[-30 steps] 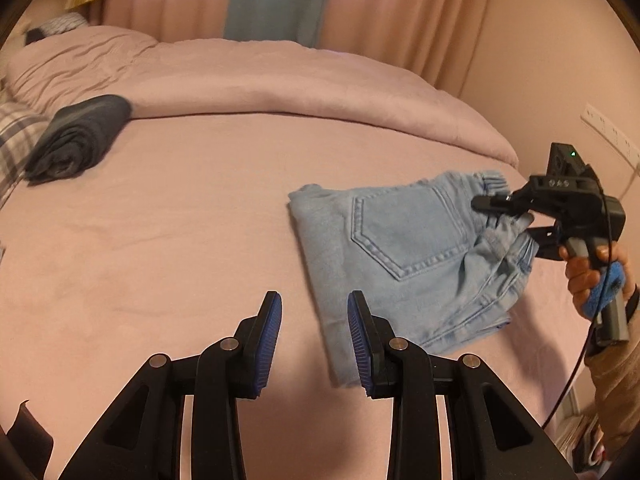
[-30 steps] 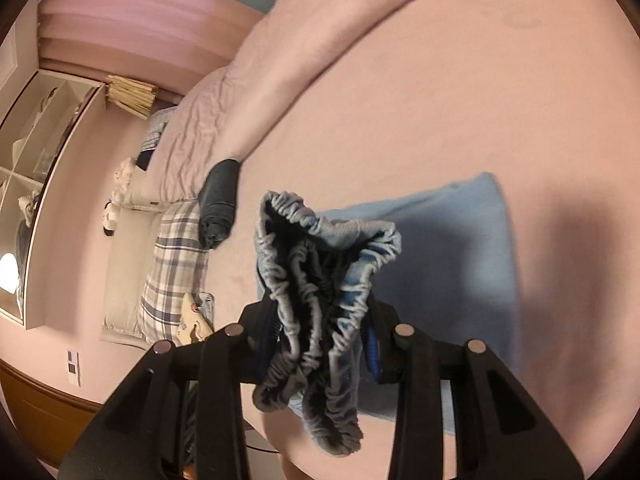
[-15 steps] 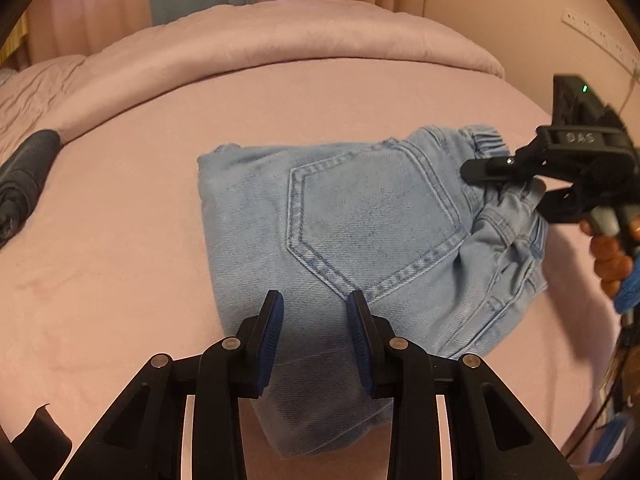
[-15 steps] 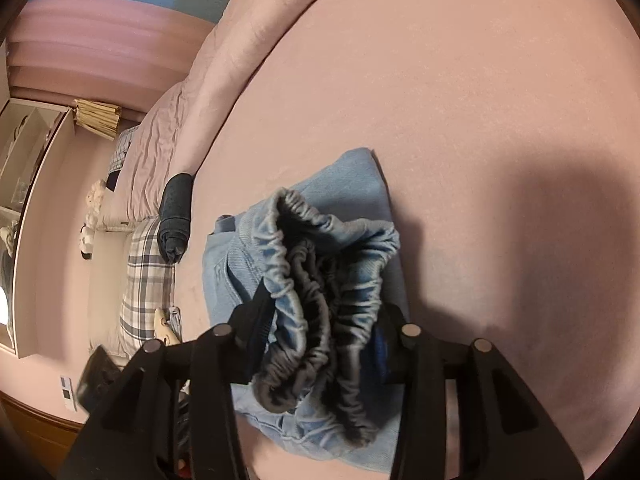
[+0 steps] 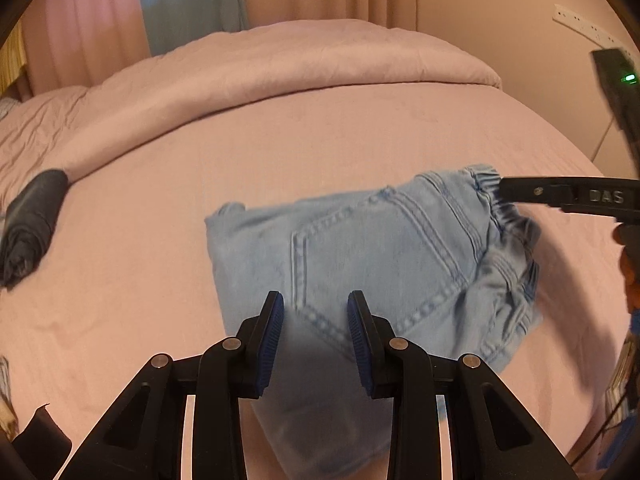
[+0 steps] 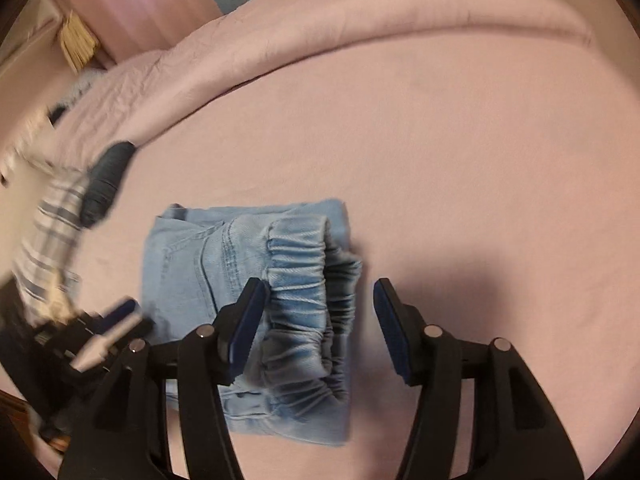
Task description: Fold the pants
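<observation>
Light blue denim pants (image 5: 360, 256) lie folded into a compact stack on the pink bed, back pocket up. My left gripper (image 5: 316, 320) is open and empty, hovering over the near edge of the pants. My right gripper (image 6: 316, 312) is open; the elastic waistband (image 6: 308, 280) lies between its fingers, free of the pads. In the left wrist view the right gripper's finger (image 5: 560, 196) reaches the waistband from the right. The pants also show in the right wrist view (image 6: 192, 264).
A rolled dark garment (image 5: 32, 220) lies at the left of the bed, also in the right wrist view (image 6: 104, 184). A pink duvet (image 5: 280, 64) is bunched along the far side. A plaid pillow (image 6: 48, 240) is at the left. A wall (image 5: 520, 40) stands at the right.
My right gripper opened and let go of the waistband, which now rests on the folded stack. My left gripper moved in over the pants.
</observation>
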Motion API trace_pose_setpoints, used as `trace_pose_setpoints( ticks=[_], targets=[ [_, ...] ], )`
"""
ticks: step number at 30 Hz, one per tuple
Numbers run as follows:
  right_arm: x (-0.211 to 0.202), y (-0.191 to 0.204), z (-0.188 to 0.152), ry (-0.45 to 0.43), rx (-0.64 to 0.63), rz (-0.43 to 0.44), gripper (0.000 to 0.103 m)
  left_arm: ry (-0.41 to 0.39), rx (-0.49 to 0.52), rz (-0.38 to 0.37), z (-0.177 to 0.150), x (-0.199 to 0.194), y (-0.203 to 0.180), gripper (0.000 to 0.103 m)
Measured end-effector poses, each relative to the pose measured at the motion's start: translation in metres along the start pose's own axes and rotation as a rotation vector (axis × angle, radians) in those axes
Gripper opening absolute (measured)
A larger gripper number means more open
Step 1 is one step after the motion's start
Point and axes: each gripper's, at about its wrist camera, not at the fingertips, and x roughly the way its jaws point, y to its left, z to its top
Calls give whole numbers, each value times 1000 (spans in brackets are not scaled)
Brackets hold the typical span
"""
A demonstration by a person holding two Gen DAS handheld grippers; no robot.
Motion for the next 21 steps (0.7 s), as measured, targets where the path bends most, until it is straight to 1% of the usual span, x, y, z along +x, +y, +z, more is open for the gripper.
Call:
trace_pose_setpoints(
  ticks=[1,2,3,4,5,6,7,9,11,13,15,18,20,21],
  targets=[
    [-5,1,2,-27,-21,-32,57,0,4,0,3,1,-1,32],
    [-10,1,3,-48,-32,-44,57,1,11,-1,8,5,-3,32],
    [-15,2,5,-73,-39,-37,57,1,18,-2,12,8,-5,32],
    [-20,3,7,-95,-50,2,57,1,27,-2,15,12,-7,32],
    [-21,5,7,-101,-72,76,57,5,32,-2,16,13,-9,32],
    [-19,8,6,-87,-91,141,51,11,38,-3,18,17,-12,32],
    [-14,10,5,-62,-102,167,46,21,45,-2,20,22,-14,32],
    [4,12,1,11,-133,157,23,40,54,-1,23,31,-17,32],
    [18,12,-8,57,-169,105,23,62,64,-4,25,39,-20,32],
    [28,8,-13,97,-192,84,23,81,69,-7,26,45,-21,32],
    [32,3,-15,93,-188,85,23,112,74,-9,28,51,-21,32],
    [35,8,-12,99,-219,63,23,149,30,-47,29,59,-14,32],
    [38,14,-10,102,-239,51,24,143,6,-66,27,54,-10,32],
    [36,15,-8,101,-241,52,25,133,8,-62,25,49,-11,32]
  ],
)
